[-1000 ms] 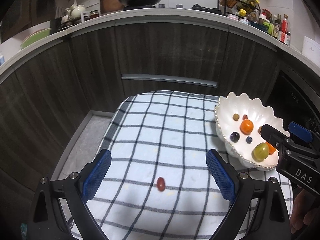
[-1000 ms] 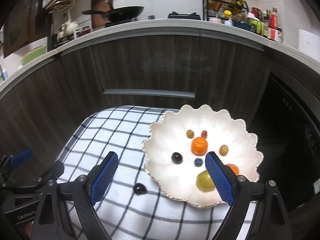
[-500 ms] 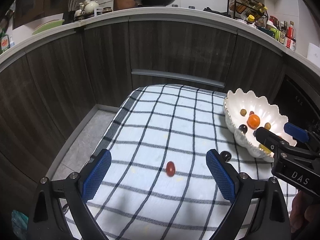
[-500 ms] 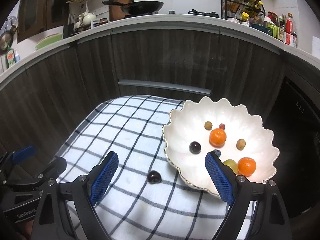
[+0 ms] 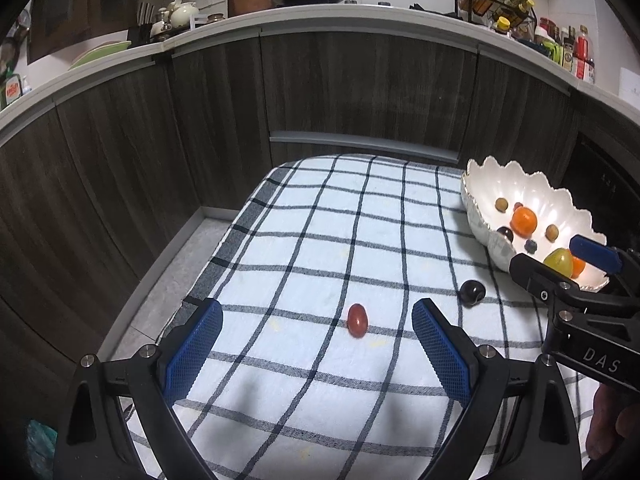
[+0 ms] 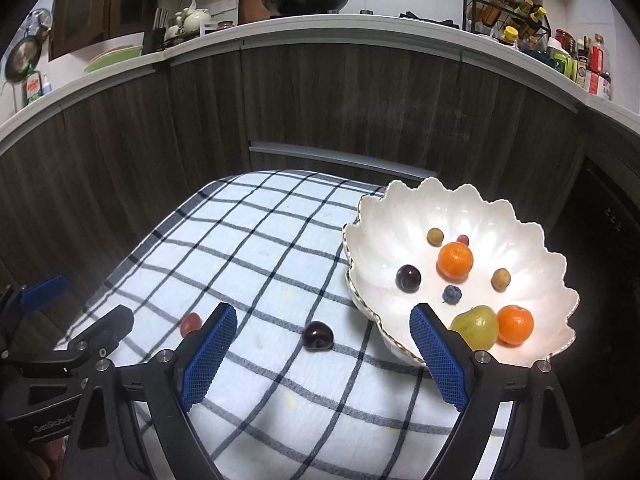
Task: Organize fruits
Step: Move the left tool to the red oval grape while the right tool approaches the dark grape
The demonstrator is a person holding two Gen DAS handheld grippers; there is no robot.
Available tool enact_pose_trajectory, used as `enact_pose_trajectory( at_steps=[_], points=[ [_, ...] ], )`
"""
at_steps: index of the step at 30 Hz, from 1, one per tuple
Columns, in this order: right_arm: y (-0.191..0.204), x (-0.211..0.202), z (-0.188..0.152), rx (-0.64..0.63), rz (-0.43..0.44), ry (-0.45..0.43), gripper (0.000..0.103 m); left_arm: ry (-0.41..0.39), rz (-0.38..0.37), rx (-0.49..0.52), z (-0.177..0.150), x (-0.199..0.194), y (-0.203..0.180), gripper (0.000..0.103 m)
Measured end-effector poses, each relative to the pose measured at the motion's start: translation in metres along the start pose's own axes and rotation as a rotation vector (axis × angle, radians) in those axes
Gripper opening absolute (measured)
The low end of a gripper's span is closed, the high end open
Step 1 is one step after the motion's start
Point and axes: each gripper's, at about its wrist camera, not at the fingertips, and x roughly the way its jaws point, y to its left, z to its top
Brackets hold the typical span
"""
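A small red tomato (image 5: 357,319) lies on the checked cloth (image 5: 320,240), between and just beyond my open left gripper (image 5: 316,344). A dark plum (image 5: 472,291) lies to its right, near the white scalloped bowl (image 5: 480,184). In the right wrist view the plum (image 6: 317,335) sits between and beyond the fingers of my open right gripper (image 6: 322,348), left of the bowl (image 6: 384,208), and the tomato (image 6: 191,323) shows by the left finger. The bowl holds two oranges, a green fruit, a dark plum, a blueberry and small yellowish fruits.
The cloth covers a small table in front of dark cabinets (image 5: 320,92). A counter (image 5: 360,12) above carries a pan, bottles and dishes. The floor (image 5: 176,248) shows at the table's left edge. My right gripper's body (image 5: 580,312) stands at the right of the left wrist view.
Both grippers have pulled back and risen from the bowl. The plum and the tomato now sit farther ahead of the fingers. Both grippers stay open.
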Motion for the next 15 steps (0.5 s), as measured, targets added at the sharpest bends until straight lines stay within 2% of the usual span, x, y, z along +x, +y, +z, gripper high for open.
enact_pose_trajectory(
  at_steps=[7, 9, 15],
  points=[
    [0.004, 0.010, -0.006, -0.023, 0.005, 0.006, 0.087, 0.016, 0.000, 0.014, -0.008, 0.013, -0.004, 0.097],
    [0.004, 0.014, -0.008, -0.023, 0.010, 0.016, 0.082, 0.017, 0.003, 0.018, -0.010, 0.016, -0.005, 0.096],
    [0.006, 0.026, -0.015, -0.027, 0.022, 0.040, 0.079, 0.033, -0.010, 0.021, -0.015, 0.029, -0.006, 0.090]
  ],
)
